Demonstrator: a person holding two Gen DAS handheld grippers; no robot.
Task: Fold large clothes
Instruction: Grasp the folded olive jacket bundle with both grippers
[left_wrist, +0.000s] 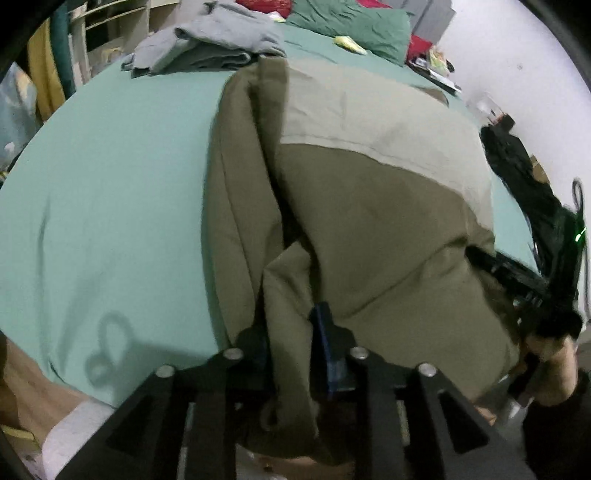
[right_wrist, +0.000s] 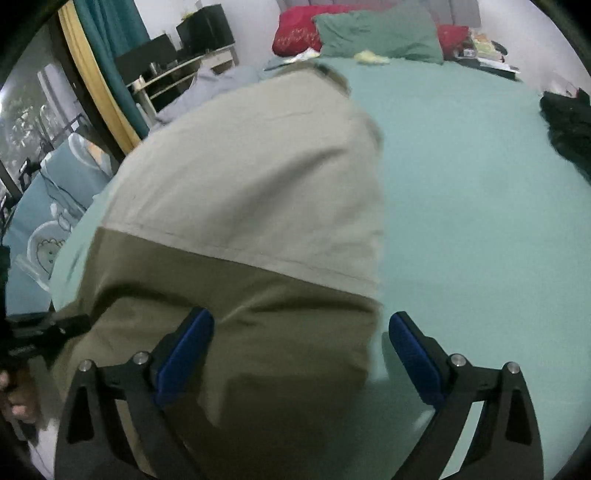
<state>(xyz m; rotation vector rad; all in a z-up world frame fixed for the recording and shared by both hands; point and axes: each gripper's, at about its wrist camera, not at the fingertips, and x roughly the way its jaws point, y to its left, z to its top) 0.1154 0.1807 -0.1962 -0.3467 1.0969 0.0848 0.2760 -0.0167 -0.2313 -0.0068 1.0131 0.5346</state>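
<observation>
**Two grippers over a two-tone garment on a bed**

The left gripper (left_wrist: 291, 332), tilting steeply downward at lower centre, is pinching a hanging fold of the olive-and-beige garment (left_wrist: 369, 192). The right gripper (right_wrist: 301, 339) is hovering with jaws wide apart astride the garment's near edge, gripping nothing. The garment is lying along the green bedsheet (left_wrist: 110, 184); grey clothes (left_wrist: 214, 40) and pillows (right_wrist: 376, 33) are occupying the upper frame.

a green pillow (right_wrist: 380, 35) and a red pillow (right_wrist: 295, 37) lie at the head of the bed (right_wrist: 480, 184). a black garment (right_wrist: 569, 125) lies at its right edge, teal and yellow curtains (right_wrist: 107, 55) hang left.
</observation>
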